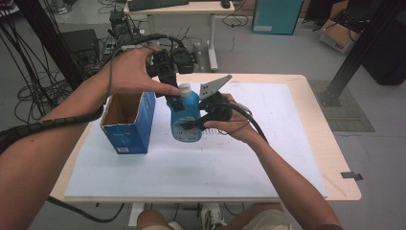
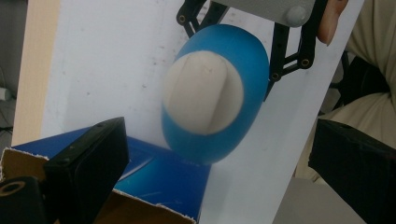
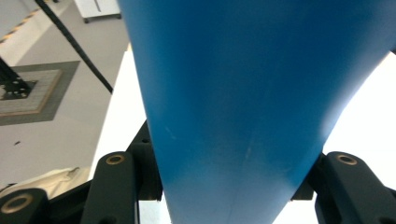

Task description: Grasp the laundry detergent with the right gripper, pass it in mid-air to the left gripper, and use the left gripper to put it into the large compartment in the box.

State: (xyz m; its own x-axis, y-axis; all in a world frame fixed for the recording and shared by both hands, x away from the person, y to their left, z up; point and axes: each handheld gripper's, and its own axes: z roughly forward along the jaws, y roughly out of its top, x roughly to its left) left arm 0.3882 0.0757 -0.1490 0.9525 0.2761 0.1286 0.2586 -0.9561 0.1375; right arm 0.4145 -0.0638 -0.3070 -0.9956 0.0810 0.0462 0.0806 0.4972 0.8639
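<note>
The right tool (image 1: pixel 210 114) is clamped on the body of a blue bottle (image 1: pixel 186 115), which stands or hangs just above the white sheet (image 1: pixel 268 143) on the bench (image 1: pixel 335 158), right beside an open blue box (image 1: pixel 128 122). In the right gripper view the bottle's side sits between both black jaws, so the hold looks firm.

The left tool (image 2: pixel 210 177) has its jaws spread wide, hanging over the bottle's white cap (image 2: pixel 203 92). In the left gripper view the cap lies between the two jaws but well clear of both, so nothing is gripped there.

The main risk, as I judge it, is a bad close on the cap. The cap is small and smooth, and the left jaws look off-centre to it. If they shut unevenly they may slip off the cap or push the bottle sideways in the right tool's hold.

A second risk is the box. It stands close to the bottle, and the left hand (image 1: pixel 129 72) reaches above it. A swing of the bottle or the hand could knock the light box over.

Whether the bottle's base touches the sheet I cannot tell.
</note>
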